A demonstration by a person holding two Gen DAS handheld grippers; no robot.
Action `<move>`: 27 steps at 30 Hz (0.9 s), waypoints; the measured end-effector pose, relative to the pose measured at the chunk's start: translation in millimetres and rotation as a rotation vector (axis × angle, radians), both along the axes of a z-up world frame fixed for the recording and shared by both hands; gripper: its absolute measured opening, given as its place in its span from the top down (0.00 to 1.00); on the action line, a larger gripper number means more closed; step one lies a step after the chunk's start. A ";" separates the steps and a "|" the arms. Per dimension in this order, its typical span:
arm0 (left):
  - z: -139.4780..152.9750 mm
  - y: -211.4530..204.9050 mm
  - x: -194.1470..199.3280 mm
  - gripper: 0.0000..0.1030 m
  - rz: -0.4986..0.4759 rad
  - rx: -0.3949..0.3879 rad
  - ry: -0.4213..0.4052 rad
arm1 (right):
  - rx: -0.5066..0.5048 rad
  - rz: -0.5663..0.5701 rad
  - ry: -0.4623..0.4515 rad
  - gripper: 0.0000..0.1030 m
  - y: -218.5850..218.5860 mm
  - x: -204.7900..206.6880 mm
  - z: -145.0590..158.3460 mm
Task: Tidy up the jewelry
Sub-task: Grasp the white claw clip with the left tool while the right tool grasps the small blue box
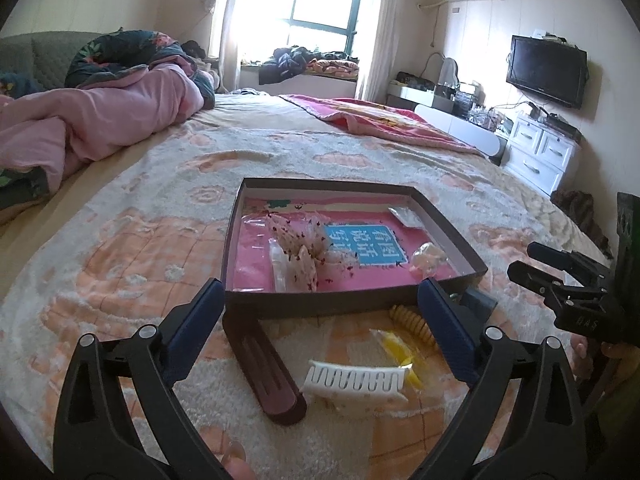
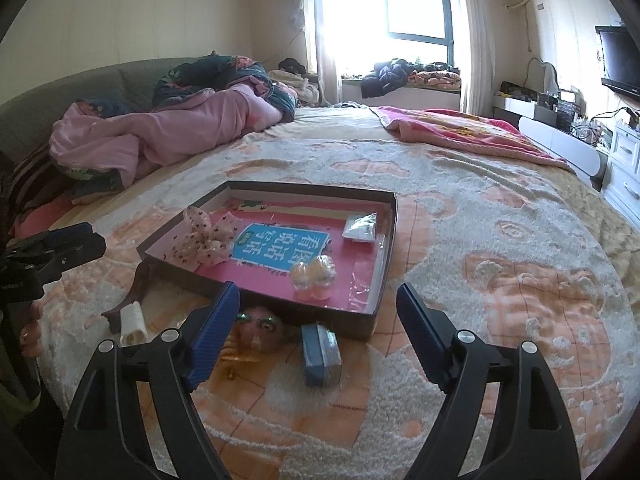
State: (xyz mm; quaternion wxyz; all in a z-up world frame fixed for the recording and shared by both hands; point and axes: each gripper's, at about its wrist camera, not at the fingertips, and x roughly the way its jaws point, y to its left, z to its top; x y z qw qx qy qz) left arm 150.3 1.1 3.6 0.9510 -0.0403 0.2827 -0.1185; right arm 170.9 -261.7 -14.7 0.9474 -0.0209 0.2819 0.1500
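Note:
A shallow dark box (image 1: pixel 340 304) (image 2: pixel 362 324) lies on the bed, lined with a pink book. Inside are a dotted hair bow (image 1: pixel 298 240) (image 2: pixel 204 236), a bagged peach item (image 1: pixel 428 260) (image 2: pixel 314 276) and a small clear bag (image 1: pixel 406 216) (image 2: pixel 360 226). In front of the box lie a white comb clip (image 1: pixel 354 380) (image 2: pixel 132 320), a dark brown hair clip (image 1: pixel 266 372) (image 2: pixel 138 284), a yellow clip (image 1: pixel 412 322), a yellow bagged item (image 1: pixel 396 348) and a blue case (image 2: pixel 320 354). My left gripper (image 1: pixel 320 320) is open above the clips. My right gripper (image 2: pixel 318 312) is open above the blue case.
The bed has a peach and cream patterned blanket (image 1: pixel 140 248) (image 2: pixel 520 280). A pink quilt (image 1: pixel 100 120) is piled at the back left, a red blanket (image 1: pixel 380 120) at the back right. White drawers (image 1: pixel 540 156) and a TV (image 1: pixel 546 70) stand by the right wall.

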 end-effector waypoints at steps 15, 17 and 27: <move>-17.8 -10.3 -20.7 0.14 -0.068 0.030 0.053 | -0.023 0.021 0.020 0.24 4.1 -17.1 -8.8; -20.8 -13.4 -21.9 0.14 -0.080 0.043 0.063 | -0.025 0.020 0.027 0.24 3.6 -17.9 -10.9; -40.8 -26.0 -20.4 0.14 -0.130 0.083 0.129 | -0.022 0.013 0.067 0.24 -1.7 -25.0 -21.6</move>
